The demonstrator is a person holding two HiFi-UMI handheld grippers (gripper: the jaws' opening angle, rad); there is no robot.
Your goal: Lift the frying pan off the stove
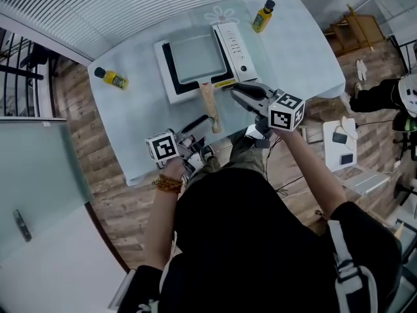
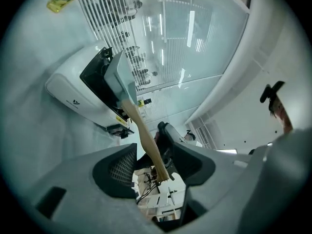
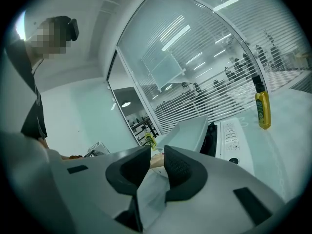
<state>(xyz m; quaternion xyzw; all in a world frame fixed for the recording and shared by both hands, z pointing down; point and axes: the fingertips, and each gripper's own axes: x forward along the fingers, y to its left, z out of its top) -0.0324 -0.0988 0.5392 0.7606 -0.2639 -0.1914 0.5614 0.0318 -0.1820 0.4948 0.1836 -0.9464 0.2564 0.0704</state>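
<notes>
A square grey frying pan (image 1: 195, 57) sits on the white stove (image 1: 238, 44), its wooden handle (image 1: 210, 106) pointing toward me. My left gripper (image 1: 205, 124) is at the handle's free end. In the left gripper view its jaws (image 2: 156, 155) stand wide open with the handle (image 2: 146, 140) running between them; the pads do not touch it. My right gripper (image 1: 236, 91) hovers at the stove's front edge, just right of the handle's root. Its jaws (image 3: 157, 162) are open by a narrow gap with nothing held; the pan (image 3: 187, 133) lies beyond them.
Two yellow bottles stand on the pale blue table (image 1: 306, 51): one (image 1: 263, 16) behind the stove at the right, one (image 1: 112, 78) at the left. The table's front edge is close to my body. Wooden floor with a stool and papers lies to the right.
</notes>
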